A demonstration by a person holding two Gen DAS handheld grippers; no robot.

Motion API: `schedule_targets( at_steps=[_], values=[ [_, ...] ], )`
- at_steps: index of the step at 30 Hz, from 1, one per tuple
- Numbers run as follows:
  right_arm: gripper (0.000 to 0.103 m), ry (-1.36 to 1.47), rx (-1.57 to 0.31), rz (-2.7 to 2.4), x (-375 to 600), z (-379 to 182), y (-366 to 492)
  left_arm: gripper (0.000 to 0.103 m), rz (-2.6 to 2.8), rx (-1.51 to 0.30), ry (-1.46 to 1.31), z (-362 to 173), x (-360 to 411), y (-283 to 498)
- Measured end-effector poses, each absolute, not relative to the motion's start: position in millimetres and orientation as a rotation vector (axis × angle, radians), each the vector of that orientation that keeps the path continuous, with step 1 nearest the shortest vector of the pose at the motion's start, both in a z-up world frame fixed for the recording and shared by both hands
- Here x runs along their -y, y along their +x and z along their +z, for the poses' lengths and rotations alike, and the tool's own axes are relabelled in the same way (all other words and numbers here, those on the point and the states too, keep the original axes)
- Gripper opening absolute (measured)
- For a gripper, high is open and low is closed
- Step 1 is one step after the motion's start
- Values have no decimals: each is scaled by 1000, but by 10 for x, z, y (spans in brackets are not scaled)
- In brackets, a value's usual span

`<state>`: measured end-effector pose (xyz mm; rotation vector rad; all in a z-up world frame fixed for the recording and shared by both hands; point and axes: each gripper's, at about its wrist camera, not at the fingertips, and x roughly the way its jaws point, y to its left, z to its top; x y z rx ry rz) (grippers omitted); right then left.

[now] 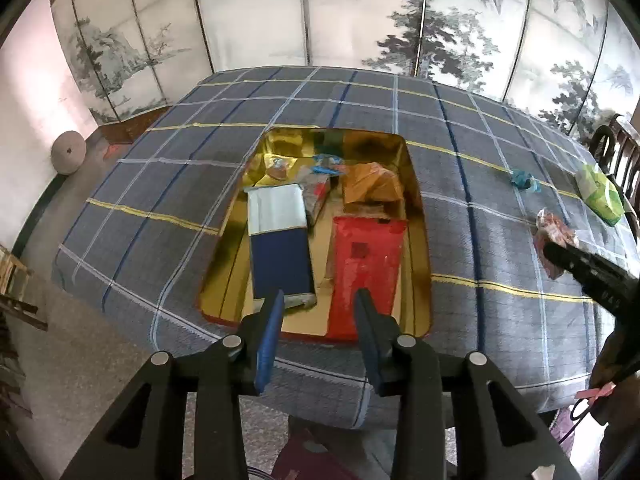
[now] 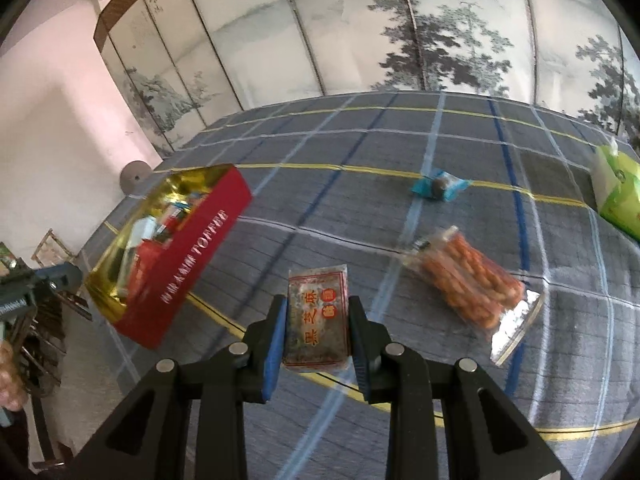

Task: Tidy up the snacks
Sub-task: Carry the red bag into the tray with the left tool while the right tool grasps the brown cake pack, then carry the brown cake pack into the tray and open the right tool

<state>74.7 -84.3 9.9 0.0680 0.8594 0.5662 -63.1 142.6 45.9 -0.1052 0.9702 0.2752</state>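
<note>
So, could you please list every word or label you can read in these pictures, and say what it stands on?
"TOFFEE": red side of the box; the characters before it are too blurred to read.
"黑芝麻": packet in the right gripper; its round orange label is too small to read.
Calligraphy on the screen: too small.
Snacks inside the box: print unreadable.

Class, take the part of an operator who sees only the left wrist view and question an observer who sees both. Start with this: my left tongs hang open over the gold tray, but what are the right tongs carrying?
Observer: The right tongs are shut on a dark sesame snack packet with red characters.
Operator: Is that packet over the tray yet?
Observer: No. The red tray lies off to the left of it; plaid tablecloth shows under the packet.
Operator: What does the tray's outer wall look like?
Observer: It is red and printed with the word TOFFEE.
</note>
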Motion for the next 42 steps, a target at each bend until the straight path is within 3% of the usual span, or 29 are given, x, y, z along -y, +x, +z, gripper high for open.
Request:
schedule_targets(
  at_steps=[24,28,42],
  values=[
    [30,54,-857,795,-394,531,759,39,334,-989,-103,263,-1809,-795],
    [30,43,-867,811,-554,525,761,48,347,-988,-102,236,-1862,-819],
    [30,30,-928,844,-925,406,845,54,365,-999,-83,156,-1971,-851]
  ],
)
